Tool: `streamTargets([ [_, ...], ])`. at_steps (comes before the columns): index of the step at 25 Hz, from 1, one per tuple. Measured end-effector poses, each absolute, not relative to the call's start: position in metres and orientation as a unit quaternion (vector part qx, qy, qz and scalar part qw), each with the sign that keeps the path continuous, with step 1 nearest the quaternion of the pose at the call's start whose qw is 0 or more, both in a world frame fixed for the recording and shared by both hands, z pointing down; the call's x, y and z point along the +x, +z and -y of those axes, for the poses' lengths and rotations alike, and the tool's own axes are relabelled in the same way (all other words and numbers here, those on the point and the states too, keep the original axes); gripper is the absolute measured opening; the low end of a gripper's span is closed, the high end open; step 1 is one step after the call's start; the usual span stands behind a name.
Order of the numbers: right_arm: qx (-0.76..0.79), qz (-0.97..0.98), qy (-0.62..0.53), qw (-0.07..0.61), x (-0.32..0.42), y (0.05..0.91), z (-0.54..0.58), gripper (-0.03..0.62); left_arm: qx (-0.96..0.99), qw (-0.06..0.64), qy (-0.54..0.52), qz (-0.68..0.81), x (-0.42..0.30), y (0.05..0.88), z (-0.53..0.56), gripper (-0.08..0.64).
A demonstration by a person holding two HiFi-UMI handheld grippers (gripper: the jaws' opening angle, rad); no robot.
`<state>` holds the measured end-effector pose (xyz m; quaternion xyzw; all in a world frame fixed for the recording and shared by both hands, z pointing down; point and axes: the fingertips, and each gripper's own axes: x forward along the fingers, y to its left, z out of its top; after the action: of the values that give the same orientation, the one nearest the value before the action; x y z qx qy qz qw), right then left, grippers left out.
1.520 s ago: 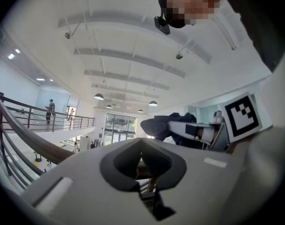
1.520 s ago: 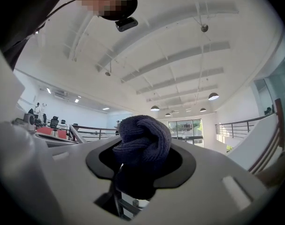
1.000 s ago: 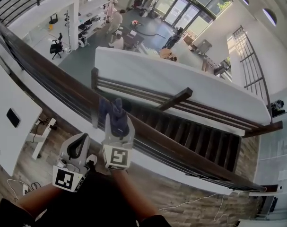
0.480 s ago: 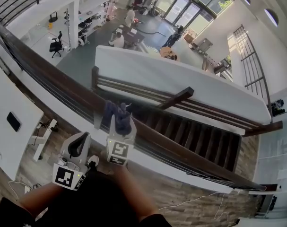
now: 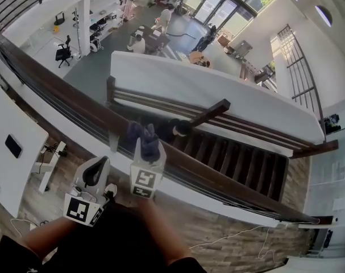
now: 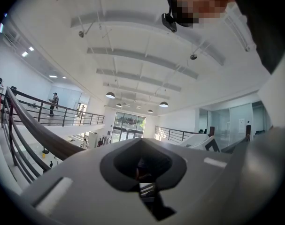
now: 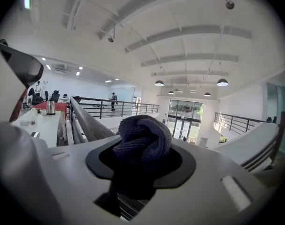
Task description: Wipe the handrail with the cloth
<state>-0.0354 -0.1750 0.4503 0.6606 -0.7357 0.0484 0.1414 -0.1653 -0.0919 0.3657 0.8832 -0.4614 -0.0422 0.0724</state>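
The right gripper point(image 5: 142, 145) has crept a little further along the handrail point(image 5: 64, 92) over the last second, toward the lower end by the staircase point(image 5: 235, 158). Its fingers are clenched on the dark blue cloth point(image 5: 140, 134), which bunches up between them and lies against the top of the dark wooden rail. In the right gripper view the knitted wad point(image 7: 142, 137) fills the hollow between the fingers, with the rail point(image 7: 88, 121) running off behind it. That small shift suggests a wiping stroke in progress, with only a short stretch covered and most of the rail ahead not yet reached. The left gripper point(image 5: 95, 174) has kept its place, held back near the person's body and apart from the rail; its fingers are closed on nothing, the hollow between them bare. A person's head point(image 5: 182, 128) has come into view on the stairs below.
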Motion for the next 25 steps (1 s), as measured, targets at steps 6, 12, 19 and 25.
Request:
streamTargets([
  [6, 0.668, 0.729, 0.057, 0.137, -0.027, 0.453, 0.168, 0.178, 0.886, 0.071, -0.041, 0.456, -0.164, 0.366, 0.089, 0.0],
  [12, 0.679, 0.719, 0.06, 0.133, -0.011, 0.455, 0.161, 0.178, 0.891, 0.069, -0.037, 0.448, -0.155, 0.365, 0.084, 0.0],
  [19, 0.688, 0.711, 0.062, 0.13, 0.006, 0.456, 0.152, 0.178, 0.896, 0.069, -0.036, 0.438, -0.141, 0.364, 0.078, 0.0],
  [25, 0.695, 0.704, 0.068, 0.128, 0.024, 0.455, 0.146, 0.176, 0.9, 0.071, -0.034, 0.429, -0.128, 0.361, 0.073, 0.0],
])
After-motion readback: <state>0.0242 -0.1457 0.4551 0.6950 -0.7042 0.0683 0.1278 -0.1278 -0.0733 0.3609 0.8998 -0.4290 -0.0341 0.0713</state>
